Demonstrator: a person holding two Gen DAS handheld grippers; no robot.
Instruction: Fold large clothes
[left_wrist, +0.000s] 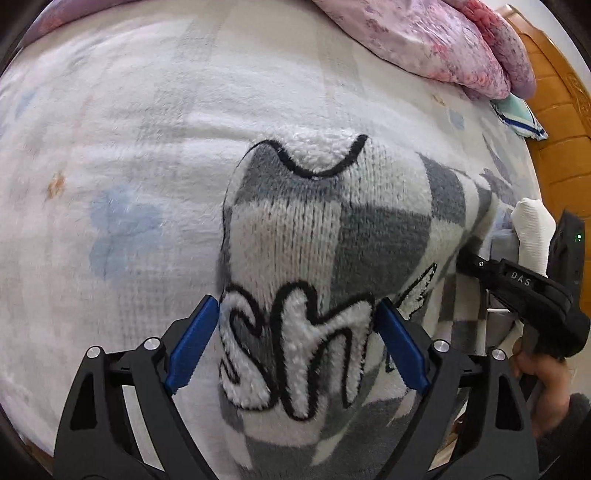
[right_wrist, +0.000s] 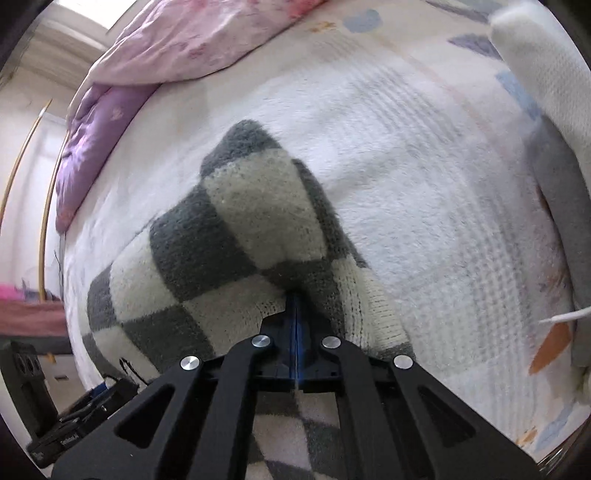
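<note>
A grey and white checkered knit sweater (left_wrist: 332, 229) with fluffy white lettering outlined in black lies bunched on the bed. My left gripper (left_wrist: 295, 332) is open, its blue pads on either side of the lettered fold, which fills the gap between them. My right gripper (right_wrist: 295, 306) is shut on a fold of the sweater (right_wrist: 240, 221) and shows at the right edge of the left wrist view (left_wrist: 517, 291). The sweater's far corner points up the bed.
The bed is covered by a white fleece blanket (left_wrist: 129, 129) with faint blue patches. A pink and purple duvet (left_wrist: 443, 40) is heaped at the head, by an orange wooden headboard (left_wrist: 561, 140). A white and grey garment (right_wrist: 546, 110) lies at the right.
</note>
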